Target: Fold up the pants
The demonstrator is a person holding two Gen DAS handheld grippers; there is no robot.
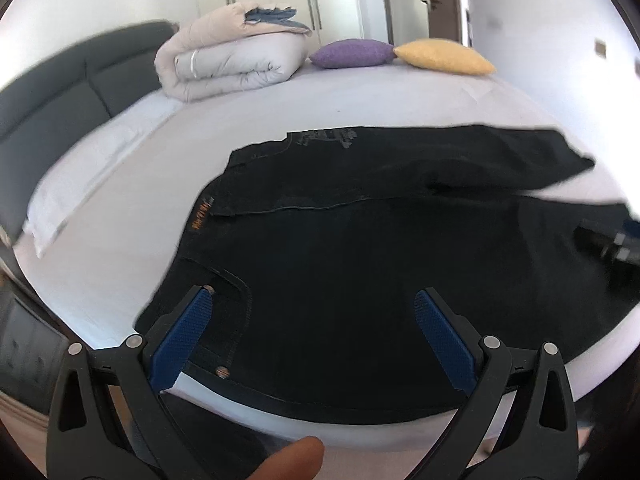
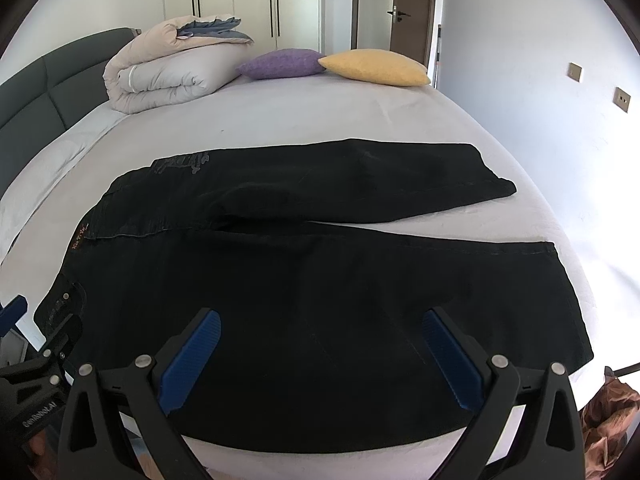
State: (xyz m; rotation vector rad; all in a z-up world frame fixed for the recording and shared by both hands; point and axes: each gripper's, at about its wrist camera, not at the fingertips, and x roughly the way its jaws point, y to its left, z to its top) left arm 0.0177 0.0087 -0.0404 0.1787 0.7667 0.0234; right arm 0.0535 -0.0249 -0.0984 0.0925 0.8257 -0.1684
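Black pants lie flat across the bed, legs parted rightward, ready for folding; left gripper by the waistband and right gripper over the near leg, fingers spread, gripping nothing

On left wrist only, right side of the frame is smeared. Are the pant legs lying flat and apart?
Observer: Yes. In the right wrist view the pants lie spread on the bed, the two legs forming a narrow V.
Operator: Right gripper state?
Observer: The right gripper is open, over the near leg, holding nothing.
Operator: Anything off the bed edge on the right?
Observer: A brown crumpled cloth sits low, beside the bed's near right corner.
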